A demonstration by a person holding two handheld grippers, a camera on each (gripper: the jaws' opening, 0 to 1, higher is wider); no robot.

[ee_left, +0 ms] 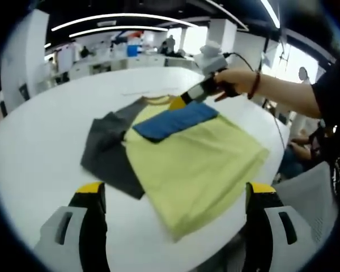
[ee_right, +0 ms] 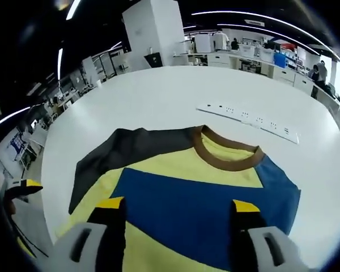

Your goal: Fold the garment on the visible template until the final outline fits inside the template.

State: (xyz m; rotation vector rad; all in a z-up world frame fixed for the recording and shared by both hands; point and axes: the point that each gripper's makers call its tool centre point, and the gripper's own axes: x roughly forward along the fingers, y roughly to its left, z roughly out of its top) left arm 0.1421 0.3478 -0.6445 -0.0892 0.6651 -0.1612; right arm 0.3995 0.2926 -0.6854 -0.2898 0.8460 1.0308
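Note:
A yellow T-shirt [ee_left: 192, 164] lies flat on the white table [ee_left: 39, 141], with a brown collar [ee_right: 226, 157] and a dark grey sleeve [ee_left: 105, 150] spread to one side. Its blue sleeve [ee_left: 175, 120] is folded in across the chest. My left gripper [ee_left: 175, 190] hovers open near the shirt's hem, nothing between its jaws. A hand holds my right gripper [ee_left: 199, 90] at the collar end. In the right gripper view, the right gripper [ee_right: 178, 205] stands open just above the blue sleeve [ee_right: 198, 198]. The left gripper's yellow tip [ee_right: 24, 186] shows at the left edge.
A long white strip with small dark marks [ee_right: 246, 119] lies on the table beyond the collar. The person's arm [ee_left: 283, 93] reaches in from the right. The table's edge [ee_left: 255, 187] runs close to the shirt's hem. Desks and shelves stand far behind.

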